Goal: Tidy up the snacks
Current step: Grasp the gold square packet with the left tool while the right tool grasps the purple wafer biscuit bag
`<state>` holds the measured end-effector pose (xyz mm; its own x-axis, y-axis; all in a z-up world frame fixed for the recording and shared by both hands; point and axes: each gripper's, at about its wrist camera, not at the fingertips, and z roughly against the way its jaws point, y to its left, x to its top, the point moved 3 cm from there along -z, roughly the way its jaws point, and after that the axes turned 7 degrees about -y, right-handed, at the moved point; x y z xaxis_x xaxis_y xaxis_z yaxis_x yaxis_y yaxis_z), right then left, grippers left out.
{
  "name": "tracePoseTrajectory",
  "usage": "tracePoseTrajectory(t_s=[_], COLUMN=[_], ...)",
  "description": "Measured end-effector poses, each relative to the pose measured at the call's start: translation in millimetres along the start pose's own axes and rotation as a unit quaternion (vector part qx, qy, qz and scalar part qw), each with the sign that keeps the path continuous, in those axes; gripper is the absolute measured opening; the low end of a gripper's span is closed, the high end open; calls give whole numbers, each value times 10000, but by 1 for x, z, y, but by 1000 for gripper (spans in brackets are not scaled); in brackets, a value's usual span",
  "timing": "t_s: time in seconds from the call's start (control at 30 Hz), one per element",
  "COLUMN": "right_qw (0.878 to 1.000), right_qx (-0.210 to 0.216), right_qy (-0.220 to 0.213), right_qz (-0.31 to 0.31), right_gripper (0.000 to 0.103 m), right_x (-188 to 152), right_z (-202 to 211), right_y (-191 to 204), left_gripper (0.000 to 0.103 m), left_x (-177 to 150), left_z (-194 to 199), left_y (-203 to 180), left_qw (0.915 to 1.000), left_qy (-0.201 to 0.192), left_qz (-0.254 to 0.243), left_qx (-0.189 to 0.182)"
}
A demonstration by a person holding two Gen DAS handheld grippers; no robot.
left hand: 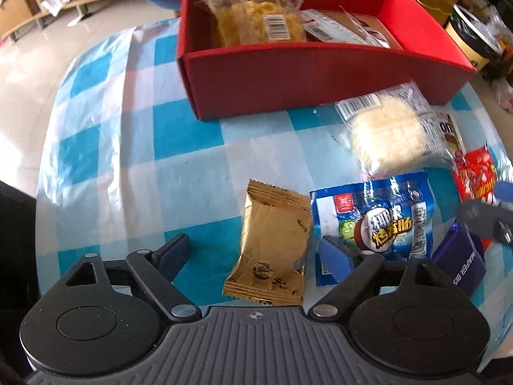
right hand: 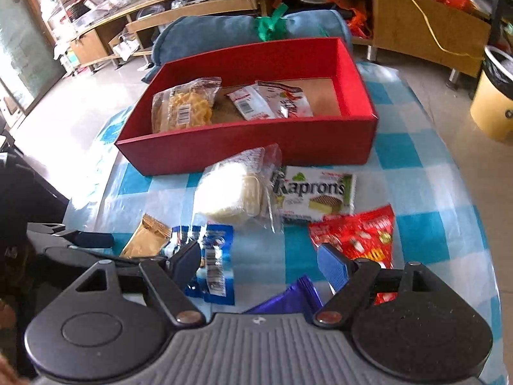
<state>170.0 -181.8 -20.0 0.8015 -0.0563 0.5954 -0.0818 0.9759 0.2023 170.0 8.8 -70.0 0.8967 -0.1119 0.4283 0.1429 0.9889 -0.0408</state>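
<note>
checked tablecloth (right hand: 433,192), blue cushion (right hand: 208,37), yellow bin (right hand: 490,109)

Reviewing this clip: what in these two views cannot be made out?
- Purple packet: right wrist view, lower part hidden behind the right gripper body; print unreadable.
- Red packet: left wrist view, cut off at the frame edge.
- Pale pastry pack: glare washes out its label in both views.
- Red box: left wrist view, near wall hides its floor.
</note>
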Motion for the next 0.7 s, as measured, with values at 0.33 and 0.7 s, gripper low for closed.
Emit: tracePoseTrajectory(t_s=[0.33,0.7], right_qw=[9971,9863], right_qx=[-228,28], right_qy=[365,878], right_qz=[-632,-1399], right_gripper=[76,76], right_x=[-48,-68], right_z=[16,-6], right_y=[-20,-6], left_gripper=[63,74], left_x=[-9,-9], left_z=[12,11], left_y=[6,2], left_qw=[9999,9996], left_qy=[86,122], left_qz=[67,157], left_qx=[-58,-217])
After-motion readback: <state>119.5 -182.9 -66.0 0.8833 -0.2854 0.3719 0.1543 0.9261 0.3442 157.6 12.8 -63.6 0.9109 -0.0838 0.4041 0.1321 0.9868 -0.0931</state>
